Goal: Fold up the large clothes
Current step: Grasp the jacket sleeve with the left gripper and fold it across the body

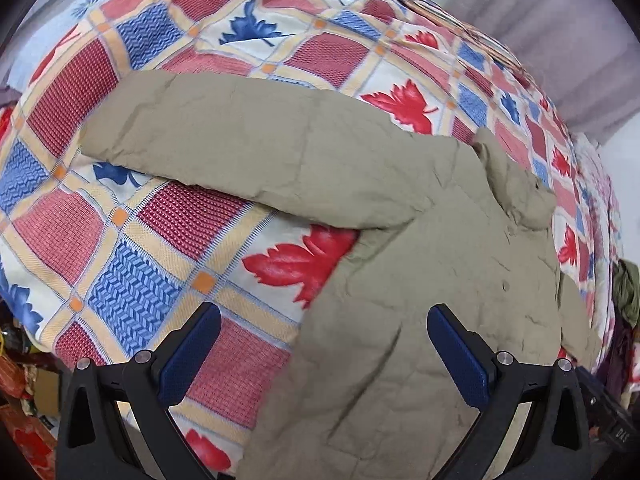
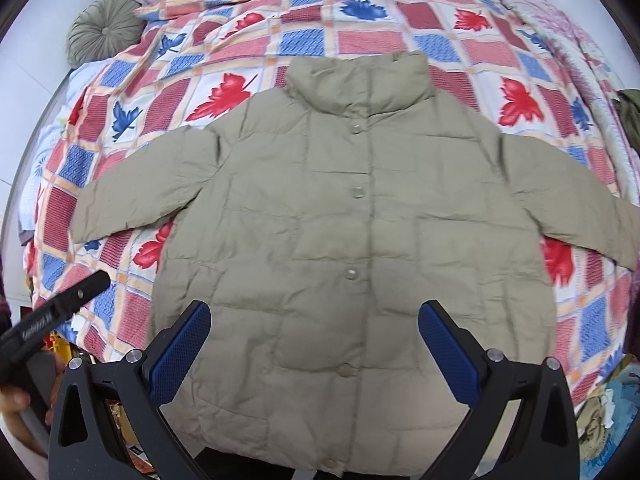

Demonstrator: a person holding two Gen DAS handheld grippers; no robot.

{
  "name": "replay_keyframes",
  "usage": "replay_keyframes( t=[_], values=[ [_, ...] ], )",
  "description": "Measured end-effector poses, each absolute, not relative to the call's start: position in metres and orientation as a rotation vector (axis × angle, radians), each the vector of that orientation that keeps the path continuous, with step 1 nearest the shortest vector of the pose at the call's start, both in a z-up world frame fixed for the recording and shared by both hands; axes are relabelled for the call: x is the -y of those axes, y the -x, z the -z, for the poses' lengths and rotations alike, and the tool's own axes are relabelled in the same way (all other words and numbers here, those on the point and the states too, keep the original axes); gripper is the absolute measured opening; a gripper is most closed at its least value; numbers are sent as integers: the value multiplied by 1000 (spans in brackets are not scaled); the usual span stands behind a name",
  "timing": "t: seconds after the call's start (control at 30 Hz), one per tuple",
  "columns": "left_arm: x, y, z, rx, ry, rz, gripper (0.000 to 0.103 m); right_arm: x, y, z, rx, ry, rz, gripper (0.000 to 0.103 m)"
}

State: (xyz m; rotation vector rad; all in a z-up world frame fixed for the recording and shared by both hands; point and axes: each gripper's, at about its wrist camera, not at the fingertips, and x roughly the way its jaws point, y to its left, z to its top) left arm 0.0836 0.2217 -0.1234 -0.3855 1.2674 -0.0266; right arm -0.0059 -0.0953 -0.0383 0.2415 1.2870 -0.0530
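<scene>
In the left wrist view, the left gripper [image 1: 324, 326] has its blue-padded fingers [image 1: 192, 354] spread wide with nothing between them, over the near edge of the bed [image 1: 168, 208]. A khaki padded jacket [image 1: 420, 280] lies flat on the bed's leaf-patterned checked cover, one wrinkled sleeve [image 1: 248, 148] stretched out toward the left edge.

In the right wrist view, the right gripper [image 2: 314, 322] is likewise wide apart and empty above the jacket's [image 2: 352, 216] hem. The jacket lies face up in the middle of the bed [image 2: 472, 52], buttoned shut, collar [image 2: 360, 80] toward the far edge, both sleeves spread sideways. The quilted fabric is creased. A round grey-green cushion [image 2: 106, 26] sits at the far left corner.
</scene>
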Motion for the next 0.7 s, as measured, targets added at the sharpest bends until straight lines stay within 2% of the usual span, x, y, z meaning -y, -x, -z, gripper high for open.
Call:
replay_keyframes(
  t=[0.13,0.37,0.57,0.6,0.63,0.67,0.7],
  values=[
    [-268,-111,172,-1263,566,10,103,75,-7,60,-1259,-313,27,103],
    [-326,-155,246,-1202,851,25,103,35,-29,117,-1401,-304,-23,103],
    [-358,-195,253,-1104,834,-32,103,19,-42,141,-1401,-268,-70,103],
    [-363,-201,252,-1097,808,-68,96,18,-45,144,-1397,-269,-72,103],
    [-365,-207,252,-1104,788,-94,75,18,-48,147,-1393,-271,-72,103],
    [-368,-214,255,-1122,772,-101,60,17,-52,150,-1386,-276,-71,103],
    [-371,-217,256,-1133,766,-93,33,17,-56,152,-1379,-283,-71,103]
  ],
)
